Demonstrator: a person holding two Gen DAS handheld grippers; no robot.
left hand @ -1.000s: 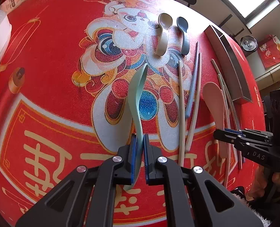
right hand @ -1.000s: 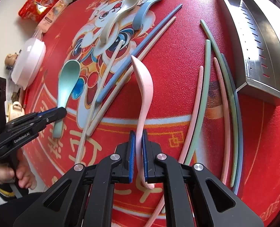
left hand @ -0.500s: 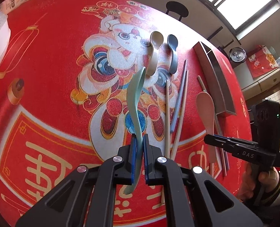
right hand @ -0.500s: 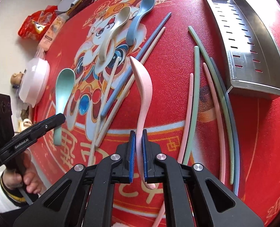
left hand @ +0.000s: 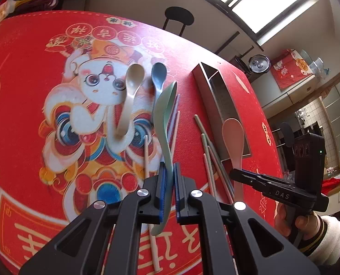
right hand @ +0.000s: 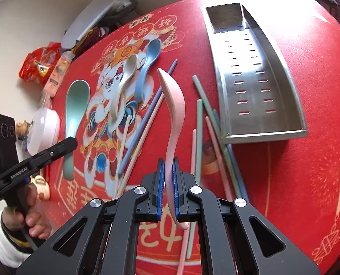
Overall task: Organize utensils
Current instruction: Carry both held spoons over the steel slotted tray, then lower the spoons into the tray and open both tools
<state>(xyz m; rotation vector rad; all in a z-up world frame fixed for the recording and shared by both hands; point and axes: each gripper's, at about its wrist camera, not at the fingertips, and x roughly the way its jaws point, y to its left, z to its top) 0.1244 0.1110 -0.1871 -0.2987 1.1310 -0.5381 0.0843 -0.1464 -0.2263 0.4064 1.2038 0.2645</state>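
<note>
My left gripper (left hand: 168, 169) is shut on the handle of a green spoon (left hand: 164, 116), held above the red mat with its bowl pointing away. My right gripper (right hand: 168, 165) is shut on a pink spoon (right hand: 173, 105), lifted the same way. Each appears in the other view: the pink spoon (left hand: 233, 135) in the right gripper (left hand: 236, 174), the green spoon (right hand: 74, 105) in the left gripper (right hand: 72, 141). A beige spoon (left hand: 131, 91) and a blue spoon (left hand: 158, 78) lie on the mat. Several chopsticks (right hand: 199, 123) lie beside the steel tray (right hand: 250, 73).
The steel tray has two slotted compartments and stands at the mat's right side. A white lidded bowl (right hand: 43, 126), snack packets (right hand: 40, 64) and a small figurine sit off the mat's left edge. A black stool (left hand: 178, 19) stands beyond the table.
Both grippers have risen from the mat with their spoons and tilted up, so more of the room and the far table edge show. The spoons on the mat look farther off.
</note>
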